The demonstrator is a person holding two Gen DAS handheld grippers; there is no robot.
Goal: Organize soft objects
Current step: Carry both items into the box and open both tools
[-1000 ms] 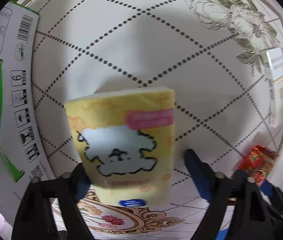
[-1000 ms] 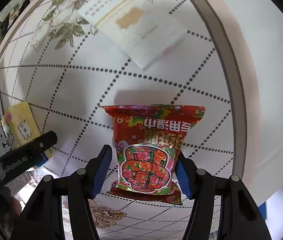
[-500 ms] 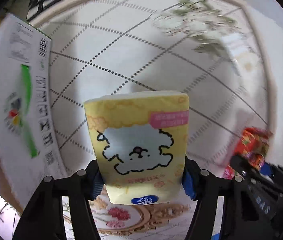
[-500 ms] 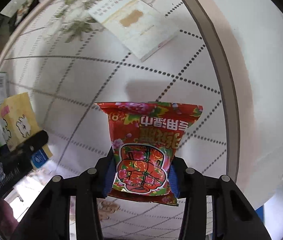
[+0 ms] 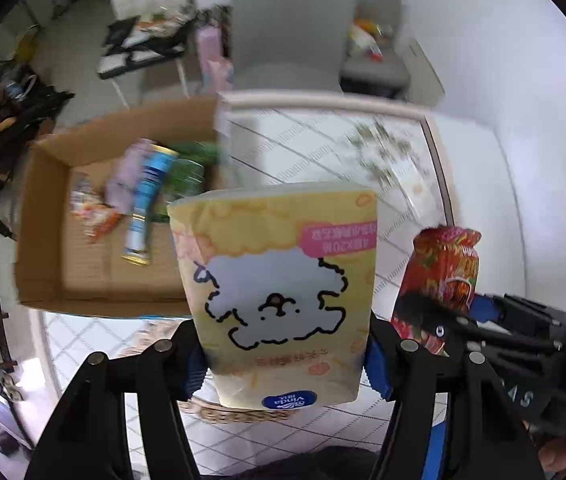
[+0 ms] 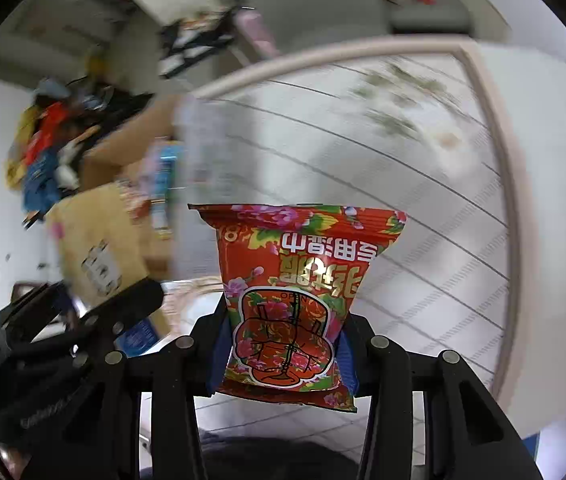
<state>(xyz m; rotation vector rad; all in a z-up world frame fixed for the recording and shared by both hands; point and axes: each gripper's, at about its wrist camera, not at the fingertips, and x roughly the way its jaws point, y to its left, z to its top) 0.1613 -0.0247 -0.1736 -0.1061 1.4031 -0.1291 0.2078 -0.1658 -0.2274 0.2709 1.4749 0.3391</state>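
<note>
My left gripper (image 5: 285, 364) is shut on a yellow tissue pack (image 5: 279, 292) with a white puppy drawing, held in the air above the white patterned table (image 5: 315, 148). My right gripper (image 6: 281, 354) is shut on a red flowered tissue pack (image 6: 295, 284), also lifted off the table. In the left wrist view the red pack (image 5: 443, 268) and the other gripper show at the right. The right wrist view has the yellow pack (image 6: 99, 240) blurred at its left.
An open cardboard box (image 5: 43, 216) stands left of the table, holding a blue can (image 5: 147, 196), green bottles and snack bags. A grey chair (image 5: 295, 28) and floor clutter lie beyond the table's far edge. A white tissue pack (image 6: 447, 140) lies blurred at the table's far right.
Both grippers closed on their packs and lifted them well clear of the table. The views now tilt outward, so the box, chair and room have come into sight.
</note>
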